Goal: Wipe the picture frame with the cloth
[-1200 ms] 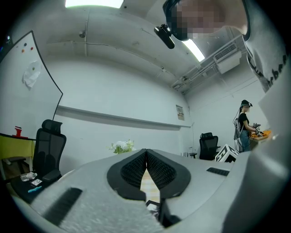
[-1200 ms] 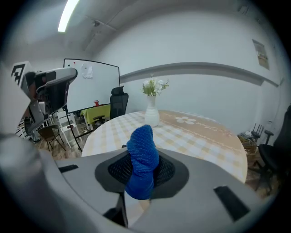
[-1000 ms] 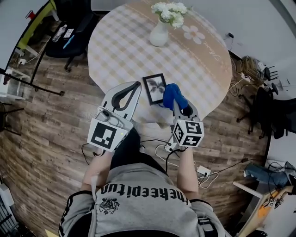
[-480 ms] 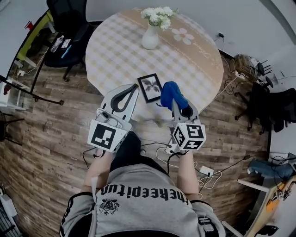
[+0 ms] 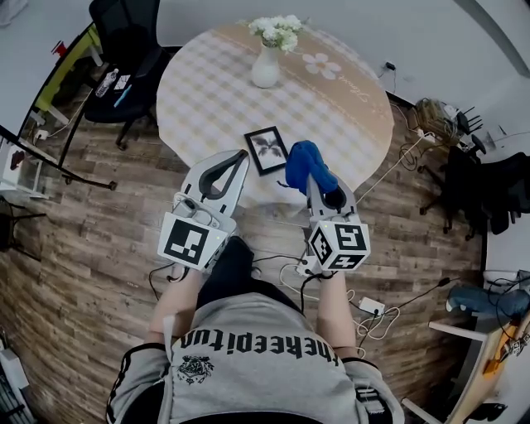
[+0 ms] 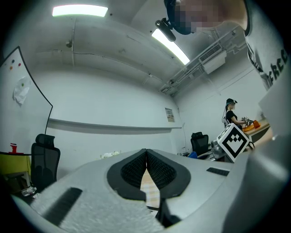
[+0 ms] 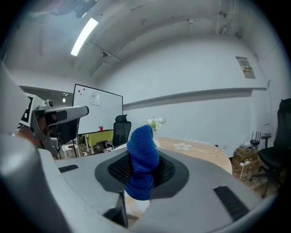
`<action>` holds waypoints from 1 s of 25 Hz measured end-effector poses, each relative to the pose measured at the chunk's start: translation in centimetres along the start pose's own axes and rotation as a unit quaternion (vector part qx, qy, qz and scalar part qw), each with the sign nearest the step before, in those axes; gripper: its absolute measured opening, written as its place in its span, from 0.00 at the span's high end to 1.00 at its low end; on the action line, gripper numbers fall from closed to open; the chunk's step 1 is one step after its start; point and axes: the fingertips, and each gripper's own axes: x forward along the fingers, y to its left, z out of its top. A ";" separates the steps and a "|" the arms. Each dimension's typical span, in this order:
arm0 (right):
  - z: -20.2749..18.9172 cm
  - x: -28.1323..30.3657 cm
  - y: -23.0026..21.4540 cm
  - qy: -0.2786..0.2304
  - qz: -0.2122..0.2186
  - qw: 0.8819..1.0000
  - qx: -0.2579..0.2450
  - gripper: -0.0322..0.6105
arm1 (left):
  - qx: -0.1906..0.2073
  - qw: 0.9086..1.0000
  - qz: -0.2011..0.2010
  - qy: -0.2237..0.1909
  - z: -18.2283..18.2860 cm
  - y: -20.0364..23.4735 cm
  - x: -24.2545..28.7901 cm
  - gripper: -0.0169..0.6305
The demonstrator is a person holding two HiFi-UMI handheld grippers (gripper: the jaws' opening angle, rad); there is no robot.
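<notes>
Count: two grippers, the left gripper point(image 5: 239, 156) and the right gripper point(image 5: 312, 182); one cloth point(image 5: 303, 163); one frame point(image 5: 267, 150); one vase point(image 5: 266, 69); one table point(image 5: 207, 91).
Left gripper point(image 6: 146, 157): at the frame's 7 o'clock, over the table's near edge; its jaws met tip to tip with nothing between them.
Right gripper point(image 7: 143, 169): at the frame's 5 o'clock; its jaws were clamped on the cloth point(image 7: 142, 154), which rose in a blue bunch above the tips.
Cloth: at the frame's 3 o'clock, just beside its edge; contact could not be told.
Frame: black, flat on the table near its 6 o'clock edge, slightly turned, ahead of and between the two grippers.
In the way: from the head view the cloth bunch hid the right gripper's tips.
Vase: white, upright, holding white flowers point(image 5: 277, 29), at the frame's 12 o'clock, near the table's far edge.
Table: round, with a checked beige cover and a daisy print point(image 5: 321, 65) at its 1 o'clock.
Floor point(image 5: 83, 248): wood planks, with cables point(image 5: 286, 267) near the person's feet.
Room: a black chair point(image 5: 124, 33) at the table's 10 o'clock; white walls, a whiteboard point(image 7: 97, 109), a ceiling light point(image 6: 79, 10); another person point(image 6: 231, 113) stood far off.
</notes>
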 end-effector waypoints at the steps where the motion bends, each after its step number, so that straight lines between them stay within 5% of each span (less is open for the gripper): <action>1: 0.2 -0.4 0.2 -0.003 0.001 1.000 -0.002 0.82 | -0.001 1.000 0.000 -0.001 0.2 -0.4 -0.3 0.95; 15: 1.7 -4.0 2.2 -0.036 0.007 0.999 -0.008 0.82 | 0.026 0.999 0.005 -0.031 2.4 -1.9 -3.4 0.95; 25: 2.9 -6.6 4.0 -0.064 -0.039 0.997 0.000 0.82 | 0.022 0.998 -0.039 -0.045 3.7 -1.5 -5.0 0.95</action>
